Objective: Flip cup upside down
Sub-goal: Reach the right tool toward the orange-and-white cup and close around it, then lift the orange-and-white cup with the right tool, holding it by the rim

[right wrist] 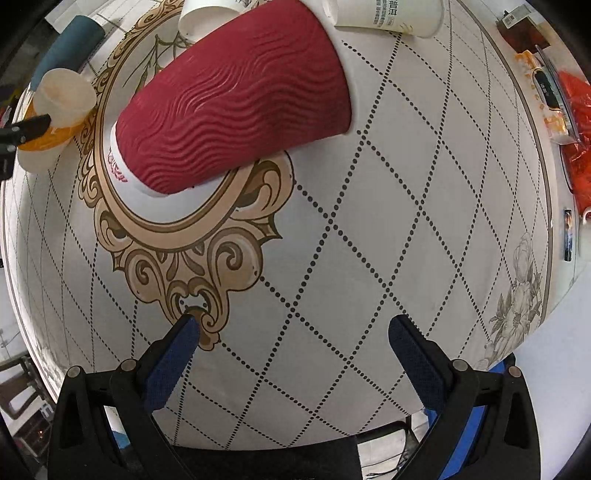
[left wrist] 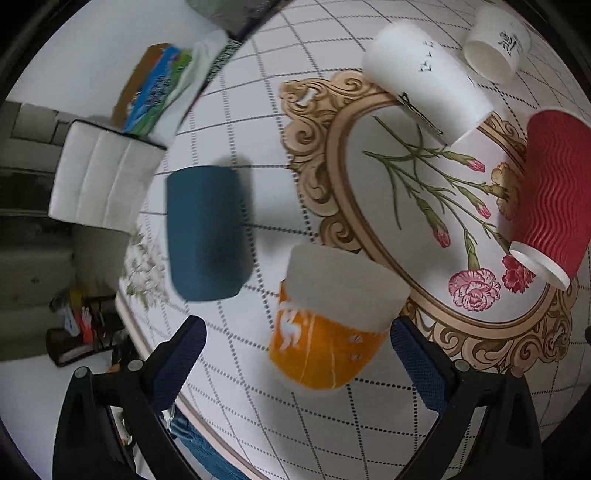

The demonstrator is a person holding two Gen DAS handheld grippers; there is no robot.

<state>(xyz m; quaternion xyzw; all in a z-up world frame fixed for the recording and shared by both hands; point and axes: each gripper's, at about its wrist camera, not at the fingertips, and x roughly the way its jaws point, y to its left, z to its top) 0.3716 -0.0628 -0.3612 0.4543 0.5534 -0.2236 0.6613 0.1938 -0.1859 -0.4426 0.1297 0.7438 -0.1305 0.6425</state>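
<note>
An orange and white paper cup (left wrist: 325, 325) stands upside down on the patterned table, between and just beyond my left gripper's (left wrist: 295, 354) open fingers, which do not touch it. It also shows in the right wrist view (right wrist: 55, 110) at far left, with a left finger beside it. A red ribbed cup (right wrist: 236, 99) stands upside down ahead of my right gripper (right wrist: 295, 339), which is open and empty above the tablecloth. The red cup also shows at the right of the left wrist view (left wrist: 550, 206).
A dark blue cup (left wrist: 207, 232) stands left of the orange one. Two white paper cups (left wrist: 428, 85) (left wrist: 495, 48) stand farther back. A white printed cup (right wrist: 388, 14) sits beyond the red one. A tissue pack (left wrist: 159, 88) lies near the table edge (left wrist: 147, 343). Orange packaging (right wrist: 572, 129) lies at the right.
</note>
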